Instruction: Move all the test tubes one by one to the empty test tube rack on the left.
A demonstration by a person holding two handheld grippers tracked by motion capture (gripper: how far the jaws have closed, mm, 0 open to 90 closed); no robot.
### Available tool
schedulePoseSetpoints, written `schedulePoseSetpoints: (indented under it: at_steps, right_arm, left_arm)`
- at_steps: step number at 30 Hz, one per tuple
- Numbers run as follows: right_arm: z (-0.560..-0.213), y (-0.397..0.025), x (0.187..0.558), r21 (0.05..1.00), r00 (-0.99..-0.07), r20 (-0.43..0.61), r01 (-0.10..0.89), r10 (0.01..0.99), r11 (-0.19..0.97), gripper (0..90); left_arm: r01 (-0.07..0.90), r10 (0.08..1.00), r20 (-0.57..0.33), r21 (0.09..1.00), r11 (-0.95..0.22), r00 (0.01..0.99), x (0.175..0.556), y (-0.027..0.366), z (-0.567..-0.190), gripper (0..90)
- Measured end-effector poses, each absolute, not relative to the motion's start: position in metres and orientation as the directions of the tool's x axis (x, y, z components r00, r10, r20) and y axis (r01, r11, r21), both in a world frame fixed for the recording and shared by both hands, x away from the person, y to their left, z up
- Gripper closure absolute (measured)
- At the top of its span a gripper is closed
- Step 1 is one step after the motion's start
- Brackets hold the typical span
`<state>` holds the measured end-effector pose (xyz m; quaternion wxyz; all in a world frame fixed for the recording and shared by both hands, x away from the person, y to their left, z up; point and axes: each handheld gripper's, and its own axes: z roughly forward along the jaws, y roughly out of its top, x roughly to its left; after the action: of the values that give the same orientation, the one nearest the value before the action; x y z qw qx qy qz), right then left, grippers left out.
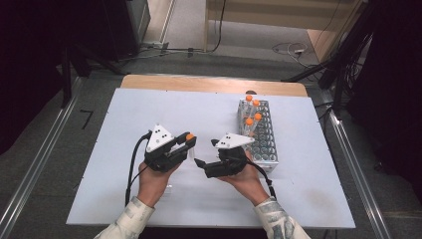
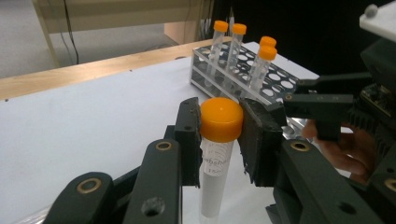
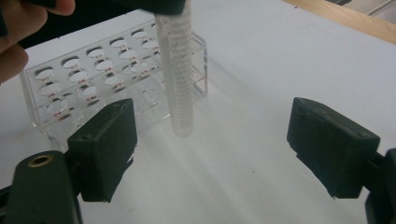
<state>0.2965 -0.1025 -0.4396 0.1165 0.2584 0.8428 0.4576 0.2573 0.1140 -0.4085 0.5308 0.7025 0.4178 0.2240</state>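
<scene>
A clear tube with an orange cap [image 2: 221, 119] hangs upright above the white table top, and my left gripper [image 2: 221, 135] is shut on its cap. In the high view the cap [image 1: 189, 137] shows at the tip of the left gripper [image 1: 186, 144], left of centre. My right gripper [image 1: 206, 152] points left toward it with its jaws open. In the right gripper view the tube's body [image 3: 180, 84] hangs ahead of the open right gripper [image 3: 217, 144], not touching either pad. A clear empty rack [image 3: 116, 79] stands just behind the tube.
A clear rack [image 1: 266, 149] holding several orange-capped tubes [image 1: 252, 112] stands at the right of the white board [image 1: 124, 114]; it also appears as the rack [image 2: 280, 79] beyond the held tube. The wooden table edge [image 1: 209, 83] runs along the back.
</scene>
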Motion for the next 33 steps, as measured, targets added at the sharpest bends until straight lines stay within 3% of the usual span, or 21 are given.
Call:
schedulePoseSetpoints:
  at_steps: [25,33]
  right_arm:
    - [-0.443,-0.106,0.296,0.830,-0.835,0.044,0.336,0.548,0.445,16.0]
    - [-0.444,-0.106,0.295,0.830,-0.835,0.046,0.338,0.549,0.444,16.1]
  left_arm:
    - [0.324,0.884,-0.156,0.946,0.006,0.441,0.268,0.168,-0.385,70.7]
    - [0.308,0.905,-0.113,0.951,-0.020,0.410,0.274,0.172,-0.387,70.7]
